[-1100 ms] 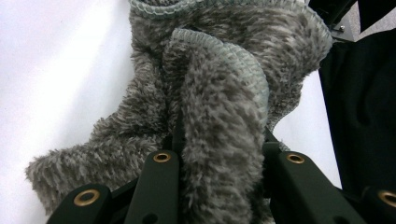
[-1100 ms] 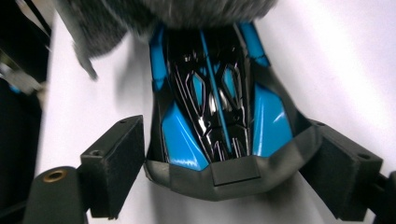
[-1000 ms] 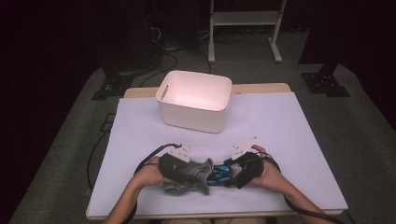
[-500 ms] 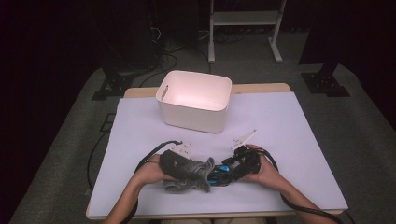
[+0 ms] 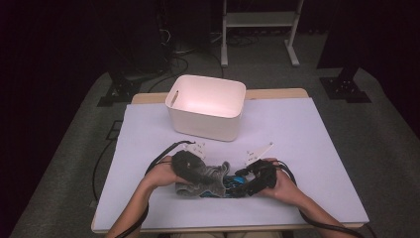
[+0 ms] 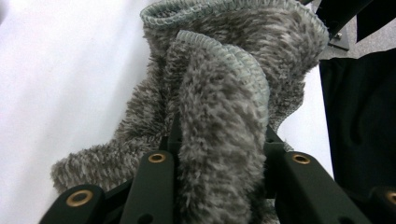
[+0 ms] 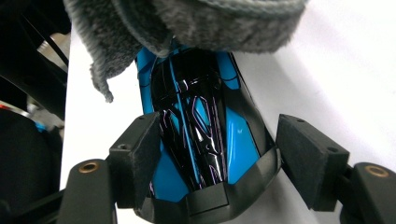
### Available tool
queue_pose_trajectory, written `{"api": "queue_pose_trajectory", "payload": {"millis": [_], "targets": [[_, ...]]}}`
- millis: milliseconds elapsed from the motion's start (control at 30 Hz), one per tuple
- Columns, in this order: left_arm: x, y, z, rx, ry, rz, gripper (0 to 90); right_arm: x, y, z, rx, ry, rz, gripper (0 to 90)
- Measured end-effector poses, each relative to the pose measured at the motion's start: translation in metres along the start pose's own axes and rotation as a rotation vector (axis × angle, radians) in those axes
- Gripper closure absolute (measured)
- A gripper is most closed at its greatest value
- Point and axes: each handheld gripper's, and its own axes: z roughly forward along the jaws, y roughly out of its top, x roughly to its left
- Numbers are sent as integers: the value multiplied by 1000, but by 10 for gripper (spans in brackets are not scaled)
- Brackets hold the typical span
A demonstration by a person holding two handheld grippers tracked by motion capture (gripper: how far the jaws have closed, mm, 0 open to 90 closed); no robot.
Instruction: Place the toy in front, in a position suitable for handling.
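Note:
A grey fuzzy cloth lies bunched at the table's front middle, partly draped over a blue and black toy car. My left gripper is shut on the cloth. In the left gripper view a thick fold of cloth is pinched between the left gripper's jaws. My right gripper reaches in from the right. In the right gripper view the car sits between the right gripper's jaws, which have just been closing. One pad touches its side and the other stands a little off. The cloth hides the car's far end.
A white plastic bin stands behind the hands at the middle of the table. A pale lilac mat covers the tabletop. Cables trail from both grippers across the mat, and forearms come in from the front edge.
The right gripper has tilted a little over the toy car. The left hand and the cloth stay where they were.

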Motion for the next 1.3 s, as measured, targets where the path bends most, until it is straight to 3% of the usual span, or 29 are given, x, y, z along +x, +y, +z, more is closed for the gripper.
{"api": "queue_pose_trajectory", "payload": {"millis": [133, 300, 400, 467, 533, 633, 833, 1000, 1133, 1300], "targets": [[2, 3, -3, -9, 4, -31, 578, 10, -2, -4, -19, -47, -72, 324], [7, 6, 4, 46, -31, -77, 404, 26, -5, -8, -29, -132, -188, 337], [8, 7, 10, 56, -38, -86, 376, 30, -6, -9, -36, -149, -213, 344], [9, 7, 13, 57, -44, -93, 378, 31, -7, -10, -39, -151, -206, 350], [9, 7, 12, 61, -17, -79, 450, 30, -8, -10, -43, -147, -206, 351], [8, 8, 9, 65, -10, -74, 552, 29, -8, -10, -45, -147, -212, 351], [-4, 9, 6, 79, 41, 0, 583, 32, -7, -8, -50, -160, -219, 341], [-13, 7, 4, 76, 73, 36, 584, 35, -7, -7, -57, -172, -220, 334], [-17, 8, 3, 77, 83, 46, 589, 33, -6, -8, -55, -149, -183, 333], [-21, 7, 1, 66, 91, 58, 593, 25, -4, -5, -40, -81, -135, 310]]}}
